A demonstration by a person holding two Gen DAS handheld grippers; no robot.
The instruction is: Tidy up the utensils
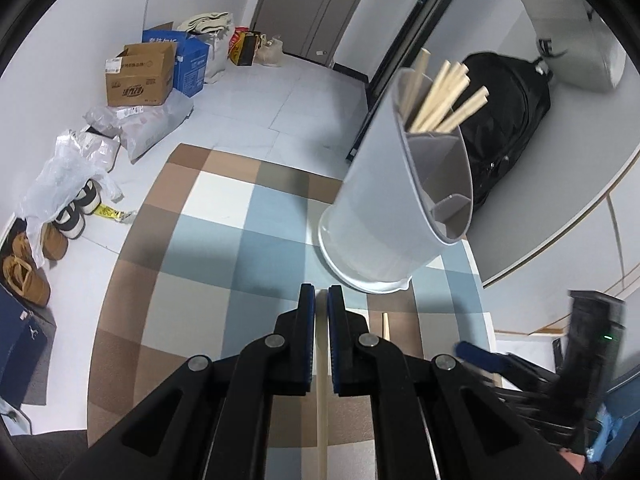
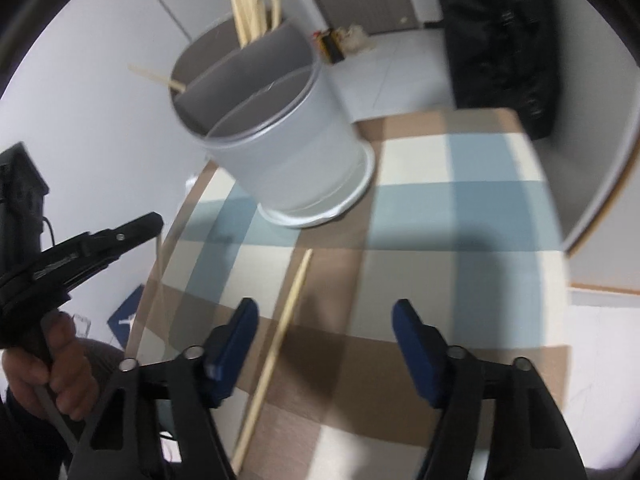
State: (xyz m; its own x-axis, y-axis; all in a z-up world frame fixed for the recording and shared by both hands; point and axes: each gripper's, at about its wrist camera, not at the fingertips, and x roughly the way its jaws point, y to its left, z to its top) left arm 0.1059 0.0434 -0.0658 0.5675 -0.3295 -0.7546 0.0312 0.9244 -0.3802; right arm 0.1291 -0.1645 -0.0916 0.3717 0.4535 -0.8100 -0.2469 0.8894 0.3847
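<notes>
Chopstick (image 2: 276,348): one loose stick is seen lying flat on the checked mat (image 2: 460,208), in front of the holder (image 2: 288,148) and apart from its base.
Long axis: in the right wrist view the stick is laid from lower left to upper right, its far tip directed at the holder; it runs roughly along the pointing line of the fingers rather than across them.
Right gripper (image 2: 324,344): the jaws are parted and nothing is pressed by the pads; the stick is seen just inside the left pad (image 2: 236,344), well off the midline. No contact can be confirmed, since this view is blurred.
Left gripper (image 1: 321,336): the jaws are clenched on a second chopstick (image 1: 321,412), which is seen passing between the blue pads and trailing back beneath the gripper.
Holder: a grey divided cylinder is shown standing on the mat; a bundle of sticks (image 1: 440,96) is stood in one compartment, and a single stick (image 2: 160,76) is leaned out of another.
Nearer hand: the right is judged nearer to the loose stick.
Coming move: a small shift to the left is judged necessary, so that the stick is centred before the pads are closed.
</notes>
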